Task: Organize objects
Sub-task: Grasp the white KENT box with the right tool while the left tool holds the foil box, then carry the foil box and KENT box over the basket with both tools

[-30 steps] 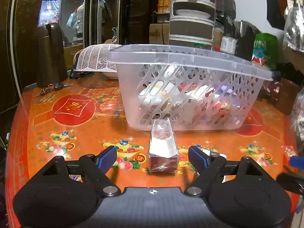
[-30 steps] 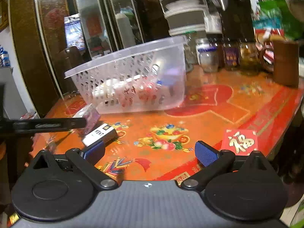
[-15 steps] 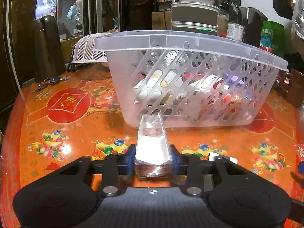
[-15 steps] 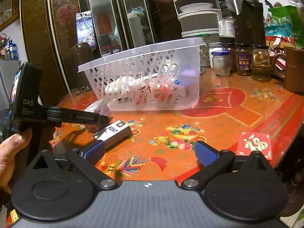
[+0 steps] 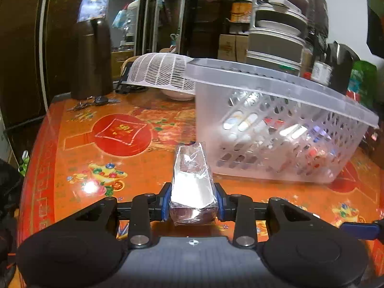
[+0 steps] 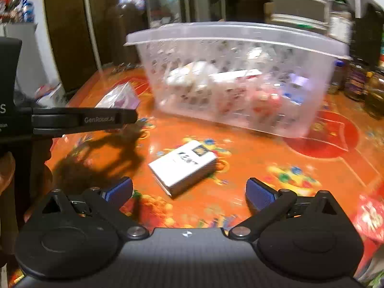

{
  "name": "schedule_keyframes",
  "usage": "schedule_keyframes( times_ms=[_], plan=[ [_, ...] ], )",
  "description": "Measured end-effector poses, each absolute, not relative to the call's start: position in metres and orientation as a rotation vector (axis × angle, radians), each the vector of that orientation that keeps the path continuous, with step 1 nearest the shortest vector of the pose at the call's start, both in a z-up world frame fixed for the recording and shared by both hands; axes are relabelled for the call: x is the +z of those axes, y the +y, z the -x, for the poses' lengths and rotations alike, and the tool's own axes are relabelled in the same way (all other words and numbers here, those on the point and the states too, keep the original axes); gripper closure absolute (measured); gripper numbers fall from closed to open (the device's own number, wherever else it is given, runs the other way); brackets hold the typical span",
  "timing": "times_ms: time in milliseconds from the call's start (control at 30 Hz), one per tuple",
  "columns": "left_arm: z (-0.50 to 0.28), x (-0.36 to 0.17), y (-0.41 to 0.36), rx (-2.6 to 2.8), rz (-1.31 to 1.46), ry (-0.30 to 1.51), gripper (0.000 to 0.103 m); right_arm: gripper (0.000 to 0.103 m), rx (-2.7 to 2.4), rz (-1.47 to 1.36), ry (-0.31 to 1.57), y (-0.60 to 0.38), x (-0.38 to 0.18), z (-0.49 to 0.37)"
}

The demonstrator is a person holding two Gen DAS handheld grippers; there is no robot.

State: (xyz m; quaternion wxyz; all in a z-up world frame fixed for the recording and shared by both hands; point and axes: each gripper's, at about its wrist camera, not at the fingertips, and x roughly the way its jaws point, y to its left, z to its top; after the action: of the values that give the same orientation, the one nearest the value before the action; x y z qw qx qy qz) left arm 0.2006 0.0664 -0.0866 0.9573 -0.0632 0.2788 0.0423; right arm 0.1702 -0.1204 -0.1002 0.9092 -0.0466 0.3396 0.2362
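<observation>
Where the glossy orange table (image 5: 72,148) meets the left gripper (image 5: 193,200), its jaws, just closed, clamp a cellophane-wrapped box (image 5: 192,180) before the perforated translucent basket (image 5: 276,129); right gripper (image 6: 189,192) gapes, empty, behind a flat white pack (image 6: 183,166).

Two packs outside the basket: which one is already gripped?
The shiny cellophane-wrapped pack, clamped between the left gripper pads. The white pack lies flat on the table, ahead of the open right gripper.
</observation>
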Motion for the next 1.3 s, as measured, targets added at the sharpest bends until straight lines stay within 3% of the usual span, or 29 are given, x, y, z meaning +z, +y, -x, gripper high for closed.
schedule_keyframes(
  times_ms=[267,467,600,1300],
  plan=[
    [-0.2,-0.087,0.063,0.064,0.116,0.565,0.064,0.005,0.484,0.16,0.711,-0.104,-0.104,-0.186],
    [-0.2,-0.088,0.062,0.055,0.117,0.573,0.064,0.014,0.506,0.188,0.689,-0.096,-0.102,-0.182],
    [-0.2,-0.089,0.062,0.05,0.119,0.576,0.064,0.034,0.516,0.181,0.663,-0.098,-0.102,-0.178],
    [-0.192,-0.082,0.055,-0.007,0.096,0.528,0.064,0.034,0.508,0.011,0.487,-0.13,-0.094,-0.162]
  ],
)
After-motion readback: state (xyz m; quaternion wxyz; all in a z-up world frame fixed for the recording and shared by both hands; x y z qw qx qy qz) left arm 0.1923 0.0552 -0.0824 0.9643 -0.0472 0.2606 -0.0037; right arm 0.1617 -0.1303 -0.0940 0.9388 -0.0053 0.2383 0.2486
